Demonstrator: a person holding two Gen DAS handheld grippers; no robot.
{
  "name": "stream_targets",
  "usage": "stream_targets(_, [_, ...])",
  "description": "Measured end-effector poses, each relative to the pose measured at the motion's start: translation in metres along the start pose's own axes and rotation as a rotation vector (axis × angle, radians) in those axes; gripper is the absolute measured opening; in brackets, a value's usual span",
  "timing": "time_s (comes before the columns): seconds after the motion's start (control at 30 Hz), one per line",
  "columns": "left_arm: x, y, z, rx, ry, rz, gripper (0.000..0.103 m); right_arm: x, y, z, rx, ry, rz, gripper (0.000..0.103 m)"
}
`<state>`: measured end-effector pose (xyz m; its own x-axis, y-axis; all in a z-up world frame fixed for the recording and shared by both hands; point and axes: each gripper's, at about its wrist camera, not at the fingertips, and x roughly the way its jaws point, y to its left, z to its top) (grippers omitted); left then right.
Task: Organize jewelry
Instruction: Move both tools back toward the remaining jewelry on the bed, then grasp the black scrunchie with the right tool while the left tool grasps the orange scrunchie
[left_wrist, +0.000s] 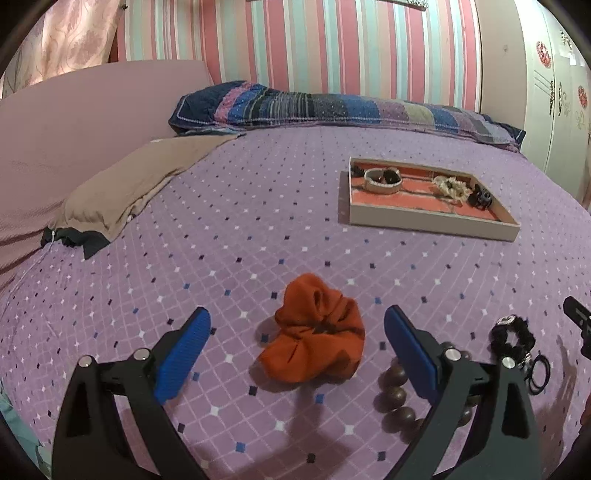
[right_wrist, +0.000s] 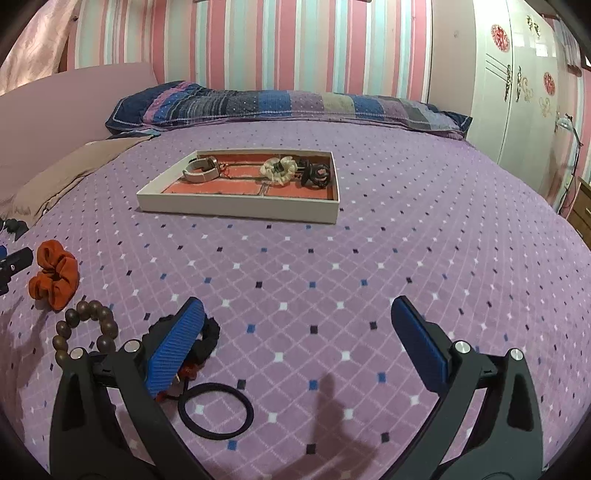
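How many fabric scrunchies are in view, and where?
3. The orange scrunchie lies on the bedspread between the open left tool's fingers; the black scrunchie sits right of it, beside the beads; the cream scrunchie is in the tray. More may be hidden.

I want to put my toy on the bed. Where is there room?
The wide bare stretch of bedspread between the tray and the right gripper is free. It is crowded near the orange scrunchie, bead bracelet and black hair tie.
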<state>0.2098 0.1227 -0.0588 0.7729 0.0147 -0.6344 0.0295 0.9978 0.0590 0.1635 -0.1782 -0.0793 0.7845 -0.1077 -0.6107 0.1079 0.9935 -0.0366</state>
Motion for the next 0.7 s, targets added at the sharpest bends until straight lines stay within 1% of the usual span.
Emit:
stream_targets(0.2, [0.008,0.009,-0.004,-0.011,0.016,-0.013,0.093,-0.002,0.005,-0.007,0.001,-0.001,0.001,0.099])
stream_targets(0.5, [0.017,0.013,-0.002,-0.015,0.015,-0.033,0.093,0.002,0.008,-0.012,0.007,0.004,0.001,0.098])
stream_targets(0.7, [0.030,0.017,-0.004,-0.032,0.036,-0.058,0.093,0.007,0.011,-0.015,0.026,0.020,0.015,0.098])
